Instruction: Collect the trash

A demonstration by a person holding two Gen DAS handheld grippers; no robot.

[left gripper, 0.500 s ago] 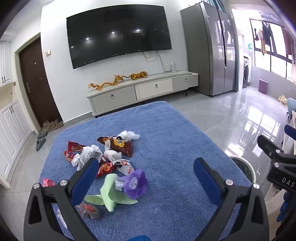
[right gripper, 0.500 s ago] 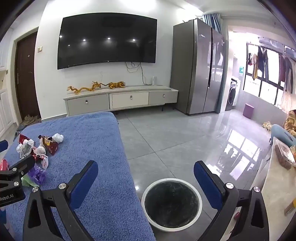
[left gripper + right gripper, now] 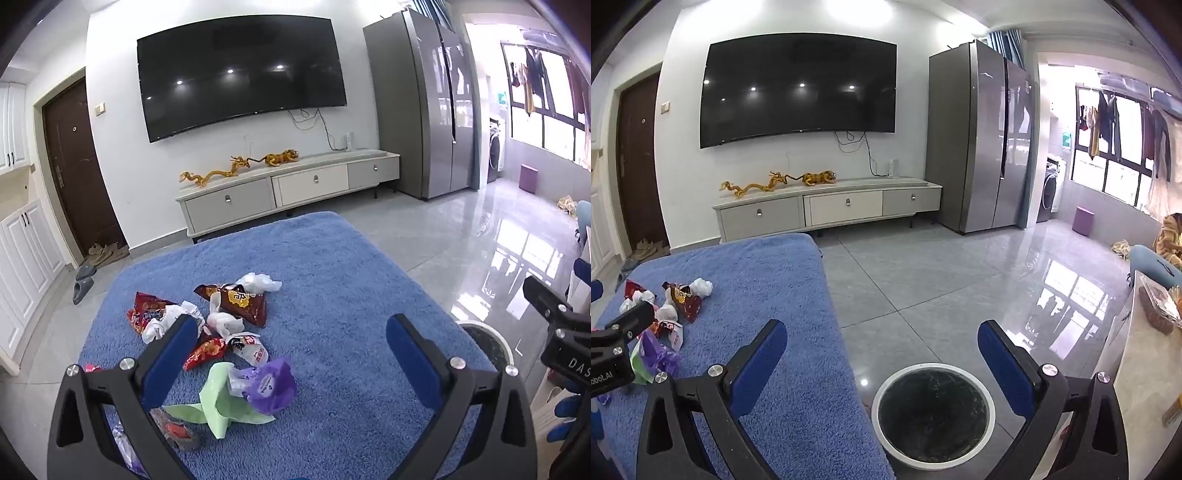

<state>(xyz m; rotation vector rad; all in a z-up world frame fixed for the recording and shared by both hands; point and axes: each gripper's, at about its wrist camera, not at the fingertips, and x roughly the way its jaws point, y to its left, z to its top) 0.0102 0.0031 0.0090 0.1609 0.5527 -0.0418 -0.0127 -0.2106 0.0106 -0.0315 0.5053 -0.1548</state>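
Room, largest items first. Black television (image 3: pixel 240 74) mounted on the white wall. Grey refrigerator (image 3: pixel 424 110) at its right, standing on the glossy tiled floor (image 3: pixel 923 280). Low white cabinet (image 3: pixel 295 184) under the television, with gold dragon figurines (image 3: pixel 240 168) on top. Brown door (image 3: pixel 74 166) at far left, shoes on the floor in front of it.

Blue fleecy cover (image 3: pixel 332 295) spread over the desk, which carries the trash. Bin (image 3: pixel 932 410), round, white rim, dark liner, stands on the floor just beside the desk's right edge.

Trash lies in a loose cluster on the left half of the cover:
- brown snack bag (image 3: pixel 240 301), with a white crumpled tissue (image 3: pixel 258 282) touching its far side
- red wrapper (image 3: pixel 147 312) at left, white crumpled plastic against it
- purple wrapper (image 3: pixel 271 382) nearest the camera, resting on a pale green paper (image 3: pixel 218 402)
- small red-and-white packet (image 3: pixel 251 349) between the purple wrapper and the brown snack bag

Left gripper (image 3: pixel 288 354): jaws spread fully wide, nothing between the pads, tilted down over the cluster. Its left finger hides part of the red wrapper and the pieces behind it.

Right gripper (image 3: pixel 882 354): jaws spread fully wide, empty, tilted down above the bin and the desk's edge. Nothing lies between it and the bin opening.
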